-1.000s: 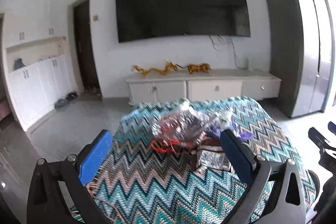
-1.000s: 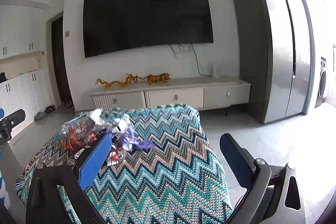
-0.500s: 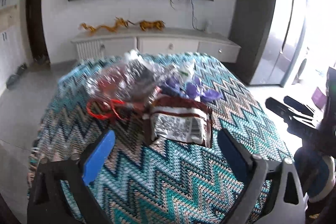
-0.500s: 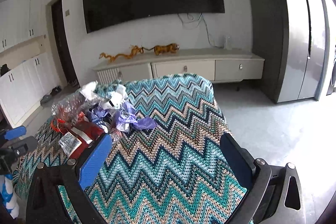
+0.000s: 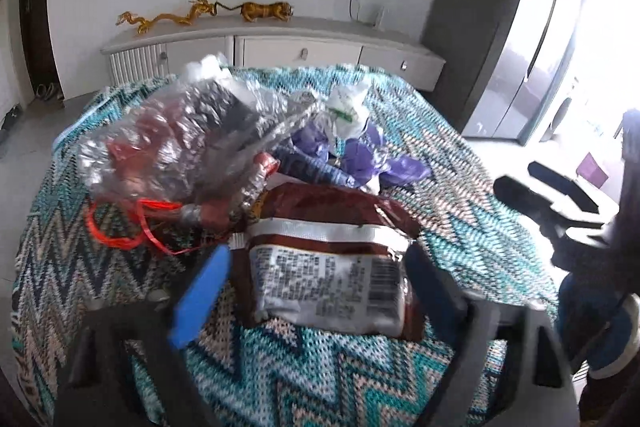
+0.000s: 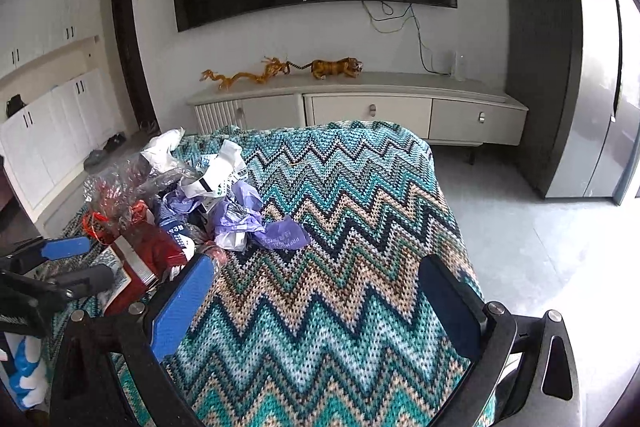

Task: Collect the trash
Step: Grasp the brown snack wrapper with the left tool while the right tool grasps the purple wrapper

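Approach step. Left gripper (image 5: 316,279), jaws open, straddles the red snack wrapper (image 5: 326,259) at the trash heap's near edge on the zigzag-blanketed worktop (image 6: 340,267). Right gripper (image 6: 316,307) open, idle. Next: close on wrapper.

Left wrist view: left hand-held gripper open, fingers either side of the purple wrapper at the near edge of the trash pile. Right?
Not quite. The left wrist view shows the open left hand-held gripper straddling the dark red snack packet, not the purple wrapper, which lies farther back in the pile on the zigzag blanket.
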Available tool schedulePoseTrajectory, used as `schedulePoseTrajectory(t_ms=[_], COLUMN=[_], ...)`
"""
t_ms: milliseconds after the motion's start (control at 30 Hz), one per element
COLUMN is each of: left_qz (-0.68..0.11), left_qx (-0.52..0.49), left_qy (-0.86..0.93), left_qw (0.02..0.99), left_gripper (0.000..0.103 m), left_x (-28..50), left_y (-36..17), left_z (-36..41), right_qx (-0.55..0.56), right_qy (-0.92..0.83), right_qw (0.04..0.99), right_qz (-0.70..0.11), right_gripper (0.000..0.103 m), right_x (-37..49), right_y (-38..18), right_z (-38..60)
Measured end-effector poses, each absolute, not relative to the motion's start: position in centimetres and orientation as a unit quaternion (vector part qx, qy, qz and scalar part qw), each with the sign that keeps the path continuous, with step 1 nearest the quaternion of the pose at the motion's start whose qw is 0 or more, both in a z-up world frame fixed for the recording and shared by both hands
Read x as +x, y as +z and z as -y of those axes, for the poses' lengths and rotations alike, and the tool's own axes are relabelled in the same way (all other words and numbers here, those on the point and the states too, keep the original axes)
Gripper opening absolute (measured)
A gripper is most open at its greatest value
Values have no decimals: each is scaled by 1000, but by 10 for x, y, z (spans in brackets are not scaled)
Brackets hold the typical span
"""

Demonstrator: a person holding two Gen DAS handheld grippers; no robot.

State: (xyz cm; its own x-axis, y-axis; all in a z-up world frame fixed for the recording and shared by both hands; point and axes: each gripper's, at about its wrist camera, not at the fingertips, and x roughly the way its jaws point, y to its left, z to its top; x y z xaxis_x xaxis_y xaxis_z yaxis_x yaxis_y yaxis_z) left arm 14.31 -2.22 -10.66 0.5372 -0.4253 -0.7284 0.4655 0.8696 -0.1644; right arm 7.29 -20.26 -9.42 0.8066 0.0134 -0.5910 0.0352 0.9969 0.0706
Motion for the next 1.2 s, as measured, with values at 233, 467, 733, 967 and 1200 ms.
schedulePoseTrajectory(t_ms=[233, 467, 733, 967, 1200], left_qz=[-429, -416, -410, -434, -461], left_qx=[-8, -23, -22, -54, -93], left_qy=[-259, -288, -307, -327, -341], left_qw=[865, 862, 859, 838, 814], left_gripper=[19, 1, 0, 5, 52], left_x=[158, 149, 132, 128, 120], left_y=[-119, -109, -103, -110, -119], left_z=[6, -10, -17, -32, -32], right_qx=[34, 73, 96, 90, 88], right_qy=[24, 96, 139, 158, 150], right_qw=[943, 922, 899, 892, 900], right_qz=[-331, -369, -404, -414, -399], right_gripper=[103, 90, 65, 42, 40], right_x=[103, 145, 181, 188, 168], right_y=[-99, -116, -135, -145, -135], right_z=[199, 192, 182, 178, 190])
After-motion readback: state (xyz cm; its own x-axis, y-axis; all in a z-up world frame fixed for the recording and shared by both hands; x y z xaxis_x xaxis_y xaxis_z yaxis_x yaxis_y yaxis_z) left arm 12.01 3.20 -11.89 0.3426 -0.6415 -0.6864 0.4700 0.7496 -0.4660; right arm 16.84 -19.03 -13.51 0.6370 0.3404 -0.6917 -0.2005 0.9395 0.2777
